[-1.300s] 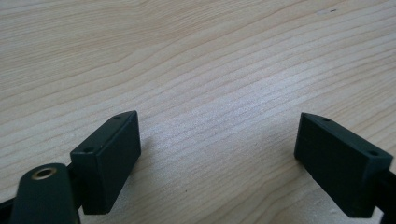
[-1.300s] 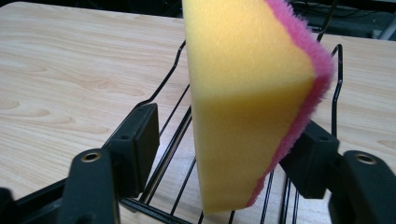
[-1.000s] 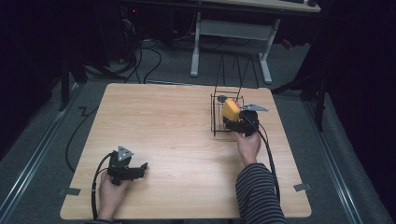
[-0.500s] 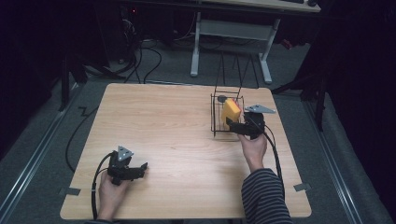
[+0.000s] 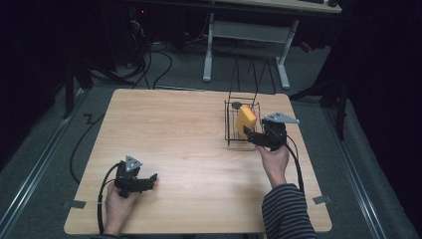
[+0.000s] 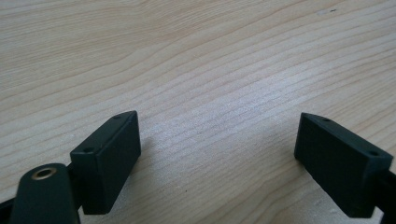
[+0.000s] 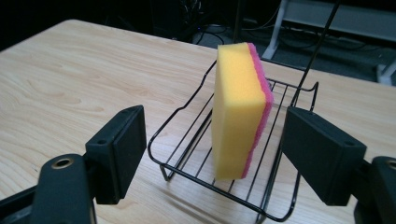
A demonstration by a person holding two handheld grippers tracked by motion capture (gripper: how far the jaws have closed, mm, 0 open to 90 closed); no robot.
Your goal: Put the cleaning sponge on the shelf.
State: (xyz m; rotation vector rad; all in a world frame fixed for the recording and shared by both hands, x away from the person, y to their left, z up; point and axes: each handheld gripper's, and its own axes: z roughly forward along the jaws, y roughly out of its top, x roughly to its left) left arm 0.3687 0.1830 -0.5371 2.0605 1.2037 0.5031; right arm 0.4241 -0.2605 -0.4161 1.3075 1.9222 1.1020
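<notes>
The high view gives the whole layout: light wooden table point(image 5: 199, 149) w/ visible grain, the left gripper point(image 5: 149, 180) low on the near-left part of the top in the person's left hand point(image 5: 117, 206), the right gripper point(image 5: 250, 134) far across on the right side in the right hand point(image 5: 273, 162), striped sleeve point(image 5: 286, 214) behind it. From up there the black wire rack point(image 5: 230, 124) and the yellow sponge w/ a pink scouring layer point(image 5: 245, 120) read as small shapes just ahead of the right gripper's tips; whether the jaws touch the rack can't be told at that size. The right gripper view fills in what the high view can't: jaws spread wide, nothing between the pads, one black finger point(image 7: 119, 151) to the left of the rack's near end and the other to the right of it, rack front rim roughly midway between them and a bit beyond. Sponge point(image 7: 238, 112) stands on its narrow edge on the rack's point(image 7: 187, 154) wire floor, long axis vertical, broad yellow face turned toward the left finger, pink layer on the side toward the right finger, thin edge facing the camera. Beyond the rack, dark floor, cables and a white table frame, blurred. The left gripper view adds only close wood grain point(image 6: 210, 70): its jaws also wide apart, empty, tips low over or on the bare tabletop, contact unclear. Floor around the table is grey w/ cables point(image 5: 164, 59) and a white desk frame point(image 5: 209, 50) at the far side.
</notes>
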